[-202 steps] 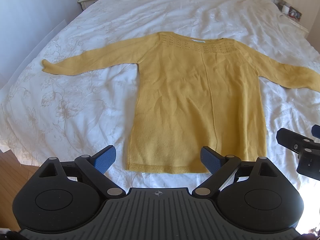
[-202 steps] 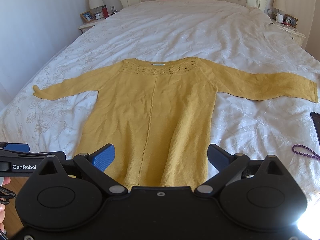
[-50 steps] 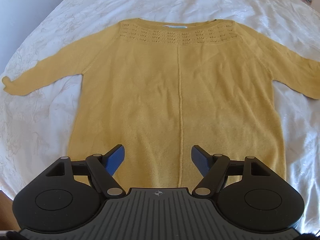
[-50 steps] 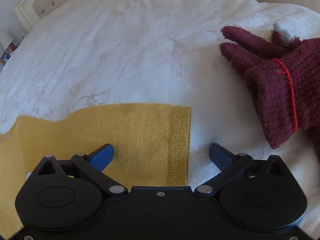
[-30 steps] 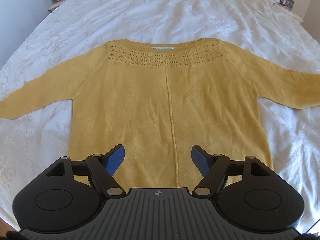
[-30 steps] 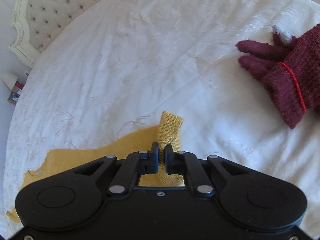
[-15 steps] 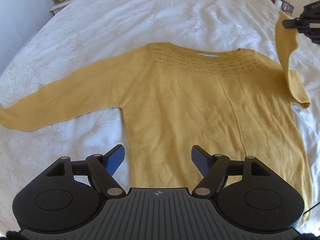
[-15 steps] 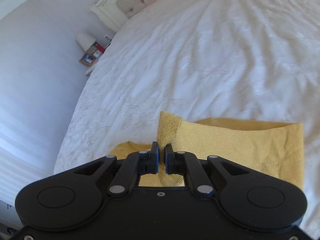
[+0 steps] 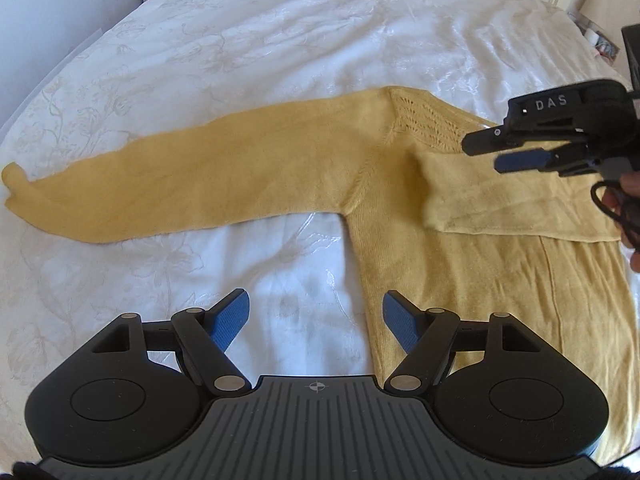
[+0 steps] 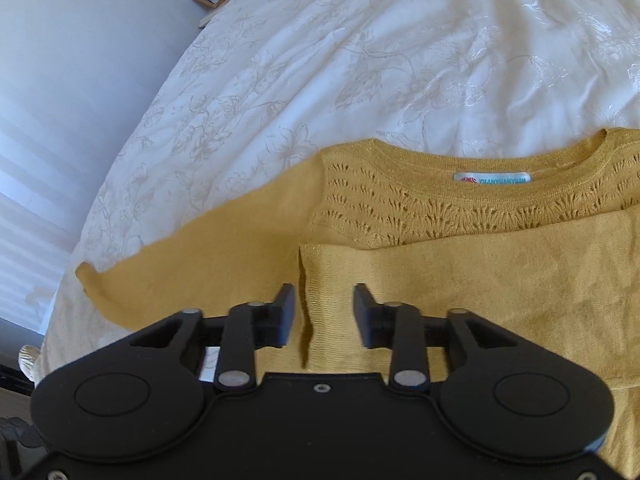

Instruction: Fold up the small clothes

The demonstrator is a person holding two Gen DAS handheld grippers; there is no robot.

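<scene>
Neck label only in right view; left tongs spread.

Left wrist view: rides my left gripper, low over the near edge of the white embroidered bedspread, facing the headboard end.
Right wrist view: on my right gripper, close above the mustard-yellow knitted sweater, facing leftward and up the bed.
Shared: sweater's outstretched sleeve, openwork yoke, folded-over sleeve.
</scene>
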